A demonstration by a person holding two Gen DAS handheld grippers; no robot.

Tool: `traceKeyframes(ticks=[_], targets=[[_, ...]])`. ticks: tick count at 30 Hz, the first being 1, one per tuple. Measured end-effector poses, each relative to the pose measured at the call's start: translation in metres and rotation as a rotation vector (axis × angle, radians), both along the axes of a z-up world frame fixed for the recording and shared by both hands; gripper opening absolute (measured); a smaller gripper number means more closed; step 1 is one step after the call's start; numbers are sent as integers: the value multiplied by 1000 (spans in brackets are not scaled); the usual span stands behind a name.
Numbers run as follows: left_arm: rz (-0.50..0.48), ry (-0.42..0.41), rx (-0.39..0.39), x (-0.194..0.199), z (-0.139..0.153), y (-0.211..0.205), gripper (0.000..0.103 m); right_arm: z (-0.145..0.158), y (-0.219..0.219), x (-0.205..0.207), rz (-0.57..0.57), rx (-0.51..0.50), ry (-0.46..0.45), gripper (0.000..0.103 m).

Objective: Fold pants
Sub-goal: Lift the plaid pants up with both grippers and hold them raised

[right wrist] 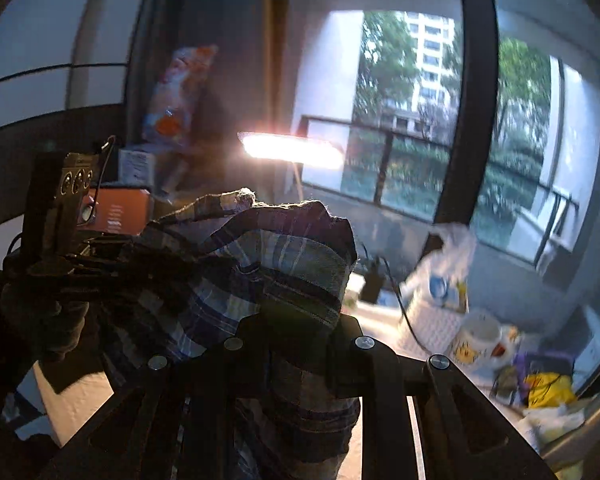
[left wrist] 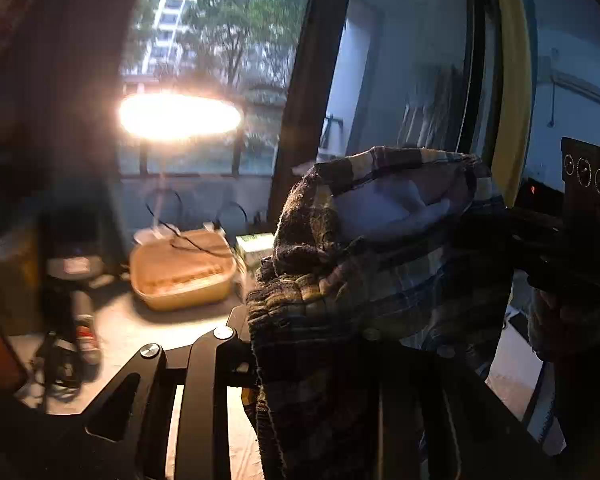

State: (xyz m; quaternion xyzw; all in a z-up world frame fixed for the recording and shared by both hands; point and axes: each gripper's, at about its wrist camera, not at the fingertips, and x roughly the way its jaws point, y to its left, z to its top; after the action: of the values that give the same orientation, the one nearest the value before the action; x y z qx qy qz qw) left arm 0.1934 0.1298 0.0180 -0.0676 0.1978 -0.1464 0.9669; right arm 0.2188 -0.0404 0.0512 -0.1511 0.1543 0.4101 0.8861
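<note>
— Behind the table (left wrist: 140,332), a lit lamp (left wrist: 180,116) glares by the window. Where are the pants (left wrist: 340,280)?
— Lifted above it, stretched between both claws: left claw (left wrist: 312,344) and right claw (right wrist: 296,332) each clenched on plaid cloth.

Plaid pants (left wrist: 380,280) in navy, pale blue, tan and yellow checks, white lining inside the waistband. Black left gripper (left wrist: 308,356) and right gripper (right wrist: 296,344), silver screw heads. Beige tub (left wrist: 184,276). Orange box (right wrist: 120,208). White mug (right wrist: 480,340) with yellow print. Off-white tabletop (left wrist: 140,328).
</note>
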Motion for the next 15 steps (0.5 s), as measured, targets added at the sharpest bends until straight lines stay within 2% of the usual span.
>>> traceKeyframes(ticks=[9, 15], targets=[[114, -146, -36, -70, 33, 51, 25, 55, 47, -79, 124, -7, -169, 20], [222, -222, 9, -117, 52, 81, 25, 80, 79, -125, 235, 23, -235, 20]])
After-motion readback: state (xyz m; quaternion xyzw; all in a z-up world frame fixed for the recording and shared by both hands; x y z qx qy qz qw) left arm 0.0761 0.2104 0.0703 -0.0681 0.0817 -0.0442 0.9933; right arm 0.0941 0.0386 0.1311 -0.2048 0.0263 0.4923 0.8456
